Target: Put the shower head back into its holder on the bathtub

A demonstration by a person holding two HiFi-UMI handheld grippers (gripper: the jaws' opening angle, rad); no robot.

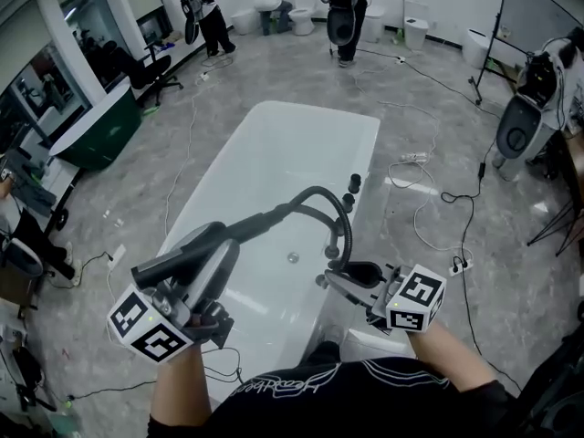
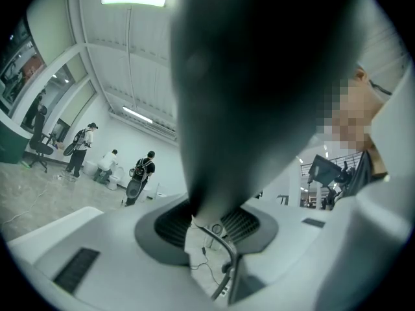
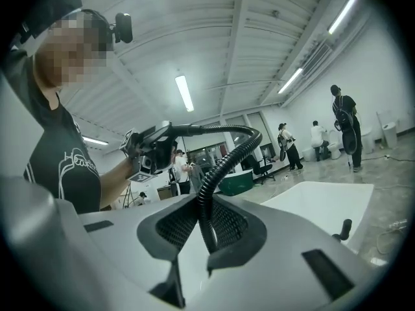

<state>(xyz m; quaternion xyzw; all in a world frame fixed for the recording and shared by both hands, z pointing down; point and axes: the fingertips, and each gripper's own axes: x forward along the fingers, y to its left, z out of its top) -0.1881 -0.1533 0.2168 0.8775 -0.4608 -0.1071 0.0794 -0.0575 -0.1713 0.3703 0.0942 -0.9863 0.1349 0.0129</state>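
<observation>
Status: task not complete. The shower head [image 1: 178, 255] is out of its holder and held in the air over the near left corner of the bathtub [image 1: 274, 117].

Left gripper [image 1: 203, 281]: clamped on the shower head, whose dark body fills the space between the jaws in the left gripper view.

Right gripper [image 1: 351, 281]: closed around the hose [image 1: 315, 199], which runs up between the jaws in the right gripper view. It sits over the tub's near right rim.

The hose arches from the shower head across the tub and down to the fittings [image 1: 351, 190] on the right rim. The holder cannot be told apart among these fittings.

Remaining, in my judgement: carry the shower head across to the right rim, line it up with the holder, seat it and let go.

Obstructions: the hose loop lies between the shower head and the fittings and may twist or snag on the upright knobs.

Surroundings: cables [image 1: 429, 199] and a power strip [image 1: 459, 266] lie on the floor right of the tub. People [image 1: 205, 12] and toilets [image 1: 301, 21] are well apart at the far wall.
</observation>
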